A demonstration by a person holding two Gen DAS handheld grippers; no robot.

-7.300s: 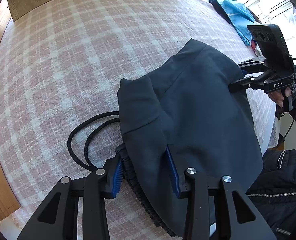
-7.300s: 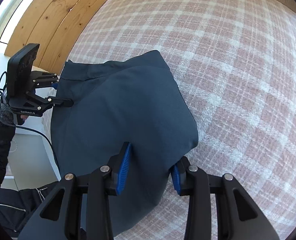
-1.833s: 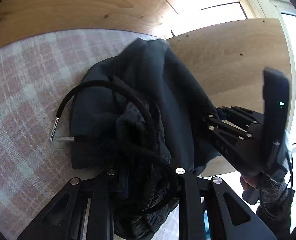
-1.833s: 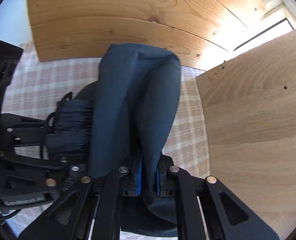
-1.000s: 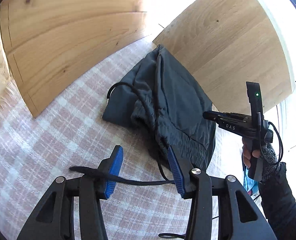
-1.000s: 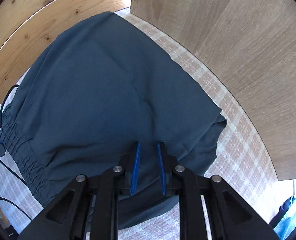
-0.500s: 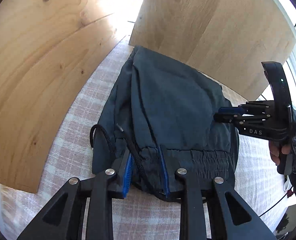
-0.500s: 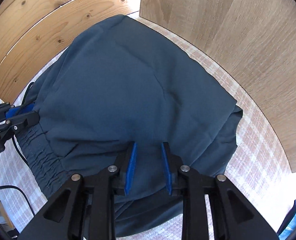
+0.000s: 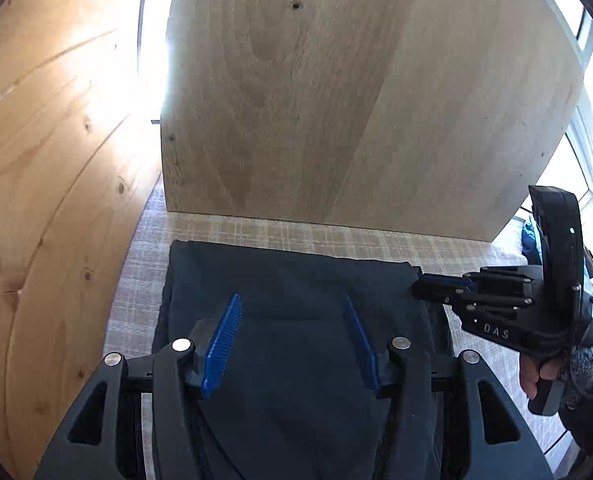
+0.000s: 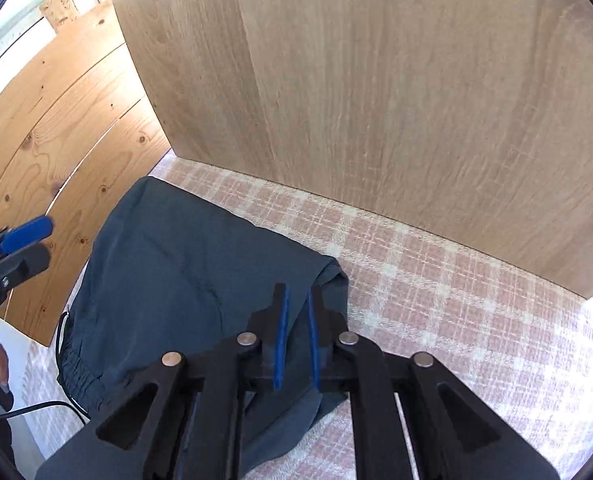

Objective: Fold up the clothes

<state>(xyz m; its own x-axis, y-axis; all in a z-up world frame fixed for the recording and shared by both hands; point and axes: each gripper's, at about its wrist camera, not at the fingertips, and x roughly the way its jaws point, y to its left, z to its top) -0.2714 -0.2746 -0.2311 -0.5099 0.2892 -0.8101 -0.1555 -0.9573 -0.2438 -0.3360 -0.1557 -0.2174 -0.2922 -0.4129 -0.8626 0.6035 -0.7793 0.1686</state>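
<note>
Folded dark navy fabric garment [image 9: 296,320] flat on pink-and-white checked cloth [image 10: 436,280], left gripper [image 9: 292,340] spread wide above it, right gripper [image 10: 296,340] narrowly parted over its edge, gripping nothing visible.

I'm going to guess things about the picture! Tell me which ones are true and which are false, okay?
1. The folded clothes are dark blue. True.
2. The cloth under them is plain green. False: it is a pink and white check.
3. The left gripper is wide open. True.
4. The clothes lie in the middle of the bed, far from any wood. False: they lie in a corner, close to the wooden boards.
5. The right gripper is wider open than the left. False: its jaws are close together, with a narrow gap.
</note>
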